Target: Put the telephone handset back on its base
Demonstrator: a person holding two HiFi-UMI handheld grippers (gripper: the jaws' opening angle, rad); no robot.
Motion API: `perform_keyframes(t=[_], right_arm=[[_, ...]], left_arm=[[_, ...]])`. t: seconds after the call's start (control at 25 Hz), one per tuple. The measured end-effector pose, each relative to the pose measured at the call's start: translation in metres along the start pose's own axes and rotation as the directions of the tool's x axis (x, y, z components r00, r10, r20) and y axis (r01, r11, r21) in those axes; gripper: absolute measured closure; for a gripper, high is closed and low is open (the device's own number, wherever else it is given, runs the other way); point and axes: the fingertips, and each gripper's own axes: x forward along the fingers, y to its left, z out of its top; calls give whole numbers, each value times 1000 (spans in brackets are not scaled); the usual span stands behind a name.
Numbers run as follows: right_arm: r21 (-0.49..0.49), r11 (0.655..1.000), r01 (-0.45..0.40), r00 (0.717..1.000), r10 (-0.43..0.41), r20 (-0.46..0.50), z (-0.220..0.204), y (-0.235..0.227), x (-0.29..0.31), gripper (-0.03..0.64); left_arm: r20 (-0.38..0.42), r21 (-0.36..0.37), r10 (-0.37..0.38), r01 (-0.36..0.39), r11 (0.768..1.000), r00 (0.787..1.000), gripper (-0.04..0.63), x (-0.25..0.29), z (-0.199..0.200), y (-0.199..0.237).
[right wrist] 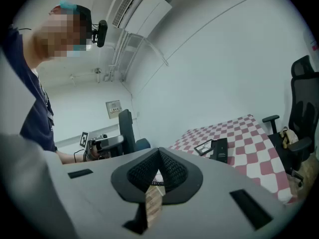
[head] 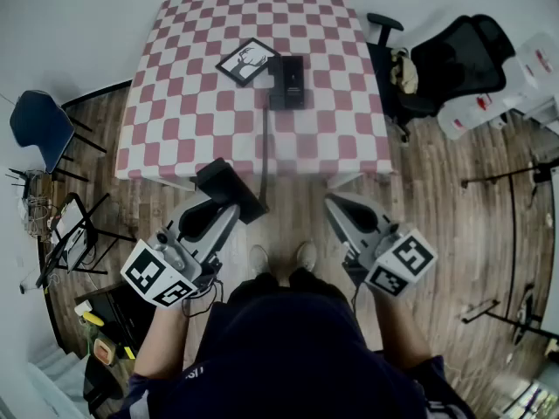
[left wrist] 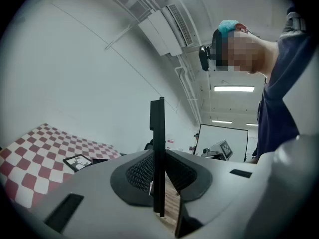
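A square table draped in a red-and-white checked cloth (head: 192, 103) stands on the brown wooden plank floor (head: 454, 199). A black-framed deer picture (head: 247, 61) lies askew toward its far edge. A black mesh office chair (head: 454, 59) stands off its right edge, and a blue chair (head: 39, 125) off its left.

Base (head: 288, 82) on table (head: 175, 120), picture frame (head: 247, 62) just left.

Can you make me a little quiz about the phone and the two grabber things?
1. Which gripper holds the telephone handset? A) left B) right C) neither
2. True or false: the base sits on the floor.
3. Fill in: beside the base, on the checked tablecloth, lies a picture ____.
Key: 1) A: the left gripper is shut on it. 2) False: it is on the table. 3) frame.
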Motion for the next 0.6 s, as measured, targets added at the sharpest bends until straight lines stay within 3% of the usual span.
perform_keyframes(t=[0.6], right_arm=[[13,1000,-17,1000,17,-13,-4,-18,-16,598]], left_arm=[[0,1,35,-35,999,999,506,18,-10,-15]])
